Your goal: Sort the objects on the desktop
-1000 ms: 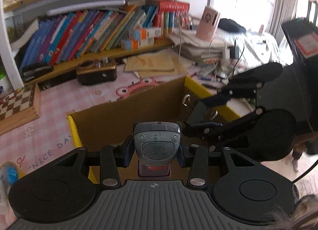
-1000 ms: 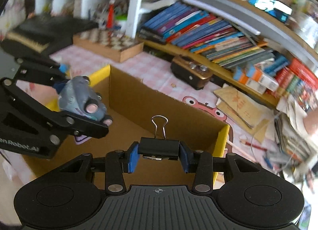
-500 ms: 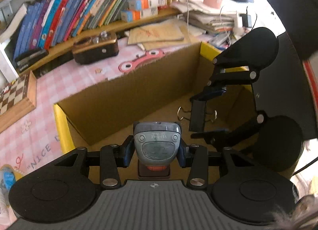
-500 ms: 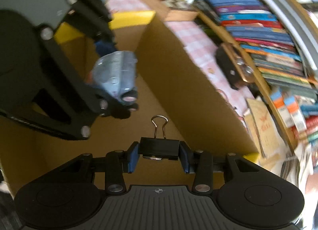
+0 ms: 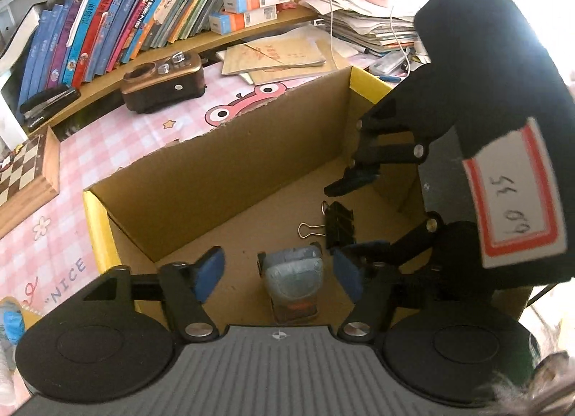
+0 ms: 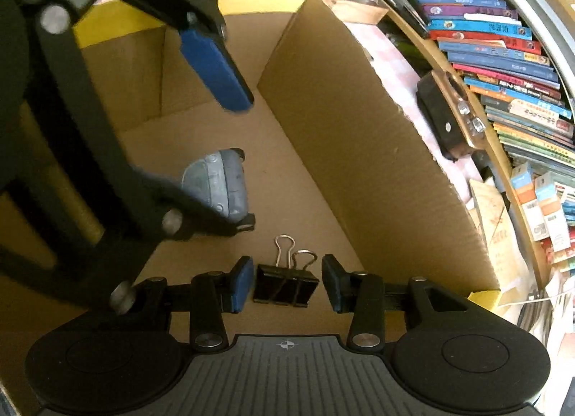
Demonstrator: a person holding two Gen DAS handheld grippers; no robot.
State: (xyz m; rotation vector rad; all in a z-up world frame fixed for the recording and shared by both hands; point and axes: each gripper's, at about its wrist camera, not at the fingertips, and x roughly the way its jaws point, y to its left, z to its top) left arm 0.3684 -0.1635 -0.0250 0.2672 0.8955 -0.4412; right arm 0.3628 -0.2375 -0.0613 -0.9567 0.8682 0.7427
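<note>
Left claw (image 5: 278,272): opening, pads clear of toy car (image 5: 293,283) | Right claw (image 6: 285,284): open, clip (image 6: 285,288) loose between pads | Both in box (image 5: 222,164), frame centre

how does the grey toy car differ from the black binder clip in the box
The grey toy car is a rounded, bulky body with small wheels; the black binder clip is flat and angular with two silver wire handles. The car is pale grey with a red patch at one end; the clip is plain black. The car lies between the left gripper pads, whose jaws are opening; the clip lies between the right gripper pads, untouched. Both rest on the cardboard box floor.
</note>
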